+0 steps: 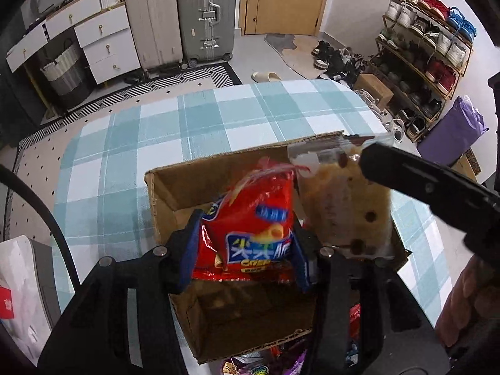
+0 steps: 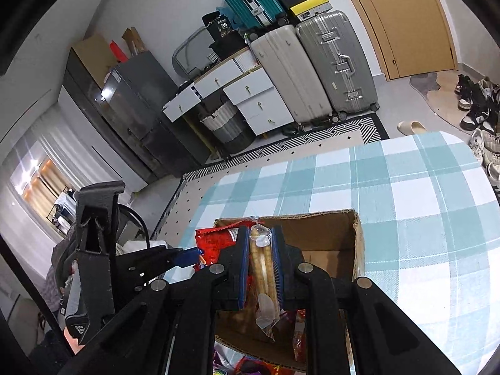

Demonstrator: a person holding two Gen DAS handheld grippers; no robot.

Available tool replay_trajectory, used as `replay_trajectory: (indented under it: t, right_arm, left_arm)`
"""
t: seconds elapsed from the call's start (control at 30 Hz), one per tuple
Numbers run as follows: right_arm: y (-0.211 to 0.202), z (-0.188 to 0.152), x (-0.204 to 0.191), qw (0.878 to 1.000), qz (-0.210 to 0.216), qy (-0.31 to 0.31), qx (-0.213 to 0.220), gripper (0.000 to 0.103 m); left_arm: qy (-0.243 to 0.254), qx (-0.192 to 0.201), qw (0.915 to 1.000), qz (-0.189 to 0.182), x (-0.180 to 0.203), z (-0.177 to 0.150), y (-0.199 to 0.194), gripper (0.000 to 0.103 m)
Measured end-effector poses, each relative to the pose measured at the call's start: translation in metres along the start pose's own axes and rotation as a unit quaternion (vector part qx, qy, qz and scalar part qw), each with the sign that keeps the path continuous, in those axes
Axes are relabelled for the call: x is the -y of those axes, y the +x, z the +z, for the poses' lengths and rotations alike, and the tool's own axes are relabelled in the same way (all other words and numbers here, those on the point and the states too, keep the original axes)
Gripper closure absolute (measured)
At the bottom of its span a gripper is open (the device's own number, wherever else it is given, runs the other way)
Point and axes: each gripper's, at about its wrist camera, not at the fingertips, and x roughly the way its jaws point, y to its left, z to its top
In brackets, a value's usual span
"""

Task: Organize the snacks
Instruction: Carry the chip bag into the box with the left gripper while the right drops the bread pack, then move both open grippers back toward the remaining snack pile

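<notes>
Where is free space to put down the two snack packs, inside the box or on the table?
The cardboard box floor looks mostly bare beneath the red bag. The checked tablecloth beyond the box's far wall is bare too. The near edge is crowded with loose snacks.

Setting: a lived-in home, an entry or living room used for storage. Evidence: wooden door; open shoe rack filled with sneakers, more shoes and a slipper loose on the floor; three hard-shell suitcases, one teal, stacked against the wall; white drawer unit with brass pulls; laundry basket; patterned rug; table under a blue-and-white checked cloth.
</notes>
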Motion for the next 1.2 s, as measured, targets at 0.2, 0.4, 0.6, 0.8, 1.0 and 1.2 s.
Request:
replay_trajectory:
  t: [0.2, 0.4, 0.6, 0.8, 1.0, 1.2]
  right_arm:
    - [-0.002, -0.002, 0.004, 1.0, -0.018, 0.006, -0.002, 0.087]
    - [-0.02, -0.003, 0.005, 1.0, -0.025, 0.004, 0.006, 0.084]
    - [-0.048, -0.009, -0.008, 0.999, -0.028, -0.012, 0.013, 0.083]
    - [-0.083, -0.02, -0.03, 0.999, -0.034, -0.034, 0.021, 0.075]
    - [-0.126, -0.039, -0.057, 0.996, -0.039, -0.069, 0.043, 0.06]
    - [-0.162, -0.066, -0.084, 0.991, -0.038, -0.11, 0.064, 0.05]
  left_arm:
    - [-0.003, 0.0, 0.9999, 0.011, 0.001, -0.001, -0.009, 0.046]
    - [-0.013, 0.016, 0.9996, 0.019, -0.003, -0.006, -0.036, 0.038]
    - [-0.025, 0.034, 0.9987, 0.03, -0.006, -0.019, -0.07, 0.036]
    - [-0.027, 0.064, 0.9968, 0.04, 0.0, -0.042, -0.116, 0.028]
    - [-0.033, 0.119, 0.9909, 0.052, 0.009, -0.079, -0.166, 0.024]
    - [-0.027, 0.162, 0.9845, 0.061, 0.025, -0.123, -0.203, 0.021]
